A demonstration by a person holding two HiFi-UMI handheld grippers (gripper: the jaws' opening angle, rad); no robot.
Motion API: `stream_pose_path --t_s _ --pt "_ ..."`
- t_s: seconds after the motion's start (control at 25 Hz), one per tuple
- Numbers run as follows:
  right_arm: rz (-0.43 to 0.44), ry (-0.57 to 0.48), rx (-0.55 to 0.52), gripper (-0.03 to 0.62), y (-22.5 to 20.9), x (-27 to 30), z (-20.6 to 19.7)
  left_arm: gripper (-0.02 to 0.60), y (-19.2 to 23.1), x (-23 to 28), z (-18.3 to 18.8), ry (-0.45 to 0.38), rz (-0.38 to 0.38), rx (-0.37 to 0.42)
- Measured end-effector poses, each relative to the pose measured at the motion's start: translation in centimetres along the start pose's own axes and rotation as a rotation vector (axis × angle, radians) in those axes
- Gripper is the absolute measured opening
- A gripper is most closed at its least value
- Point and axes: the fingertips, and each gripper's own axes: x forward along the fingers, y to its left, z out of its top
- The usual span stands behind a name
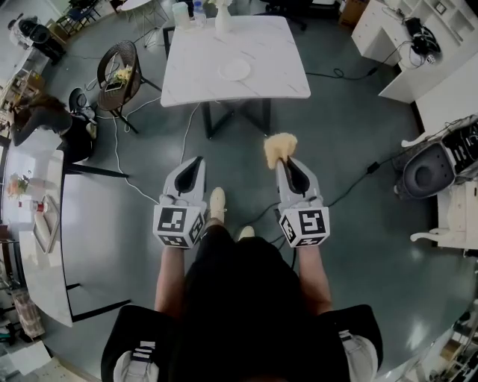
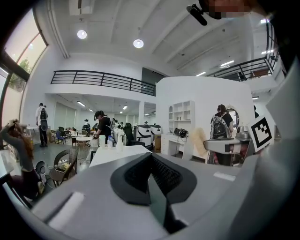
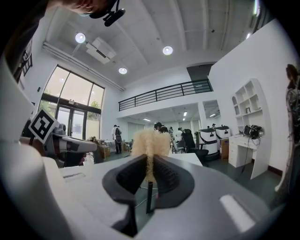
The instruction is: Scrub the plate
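A white plate (image 1: 234, 70) lies on the white marble table (image 1: 261, 45) ahead of me, well beyond both grippers. My right gripper (image 1: 284, 160) is shut on a fluffy tan scrub pad (image 1: 278, 148), which sticks out past its tips; in the right gripper view the scrub pad (image 3: 150, 143) stands pinched between the dark pads (image 3: 166, 177). Level with it on the left, my left gripper (image 1: 195, 161) is shut with nothing in it. Its own view shows the left gripper (image 2: 149, 159) with jaws pressed together, the table (image 2: 115, 153) beyond and the scrub pad (image 2: 198, 140) to the right.
Bottles and a white spray bottle (image 1: 222, 16) stand at the table's far edge. A wicker chair (image 1: 119, 66) is left of the table, cables (image 1: 119, 153) cross the floor, and a white counter (image 1: 37, 224) runs along the left. Several people (image 2: 102, 125) stand far off.
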Motion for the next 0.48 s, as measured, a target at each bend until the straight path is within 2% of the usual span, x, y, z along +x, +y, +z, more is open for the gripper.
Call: stream_pose_path --t_s 0.24,0.48 --pt "-0.008 0.018 0.0 0.045 -1.3 3.9 -0.3 0.008 2.3 3.6 0.0 0.01 -0.007 -0.01" --pt "-0.025 0.034 -0.015 0.046 -3.4 9.7 0.3 0.008 5.6 9.6 0.8 0.014 -0.03 -0.022"
